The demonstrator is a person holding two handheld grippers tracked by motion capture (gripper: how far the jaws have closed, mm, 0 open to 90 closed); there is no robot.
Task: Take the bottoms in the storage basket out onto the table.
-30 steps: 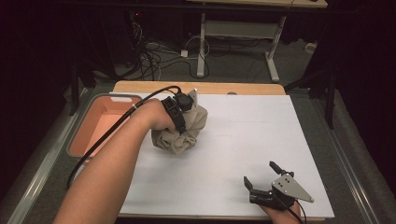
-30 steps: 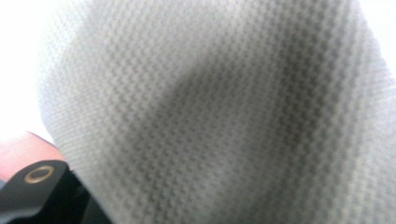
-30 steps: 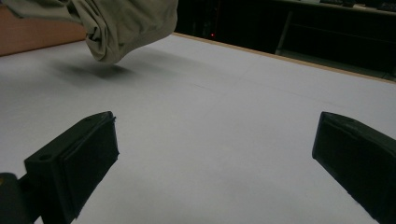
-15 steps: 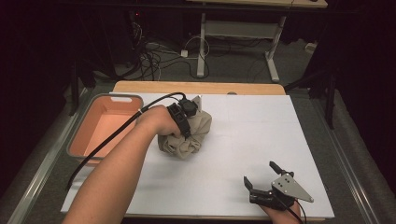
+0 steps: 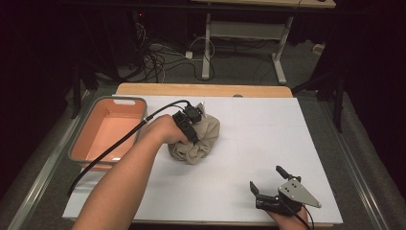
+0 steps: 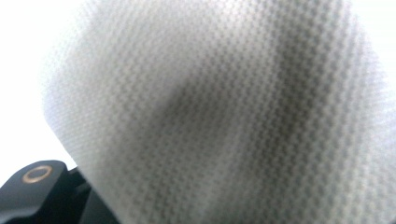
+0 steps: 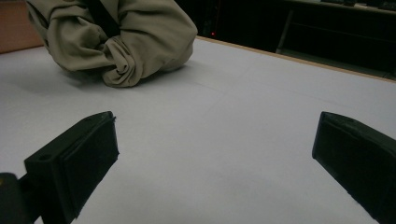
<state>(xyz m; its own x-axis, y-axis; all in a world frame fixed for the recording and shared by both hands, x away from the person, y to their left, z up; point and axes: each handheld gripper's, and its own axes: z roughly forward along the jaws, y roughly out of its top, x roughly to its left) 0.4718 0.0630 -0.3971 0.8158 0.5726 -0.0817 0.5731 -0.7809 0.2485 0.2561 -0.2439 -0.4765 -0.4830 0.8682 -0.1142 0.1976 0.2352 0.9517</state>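
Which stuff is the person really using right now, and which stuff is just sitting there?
Being used:
- beige cloth, bunched on the white table
- left claw, shut on the cloth

Just sitting there:
- orange bin, beside the cloth
- right claw, open, with nothing between its jaws
- cables on the floor

Left gripper [image 5: 191, 125] — jaws clamped, forearm stretched forward; right gripper [image 5: 269, 183] — jaws wide.

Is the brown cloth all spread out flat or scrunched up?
Scrunched up. The cloth sits in a bunched lump of folds on the white table, with the left gripper shut on it.
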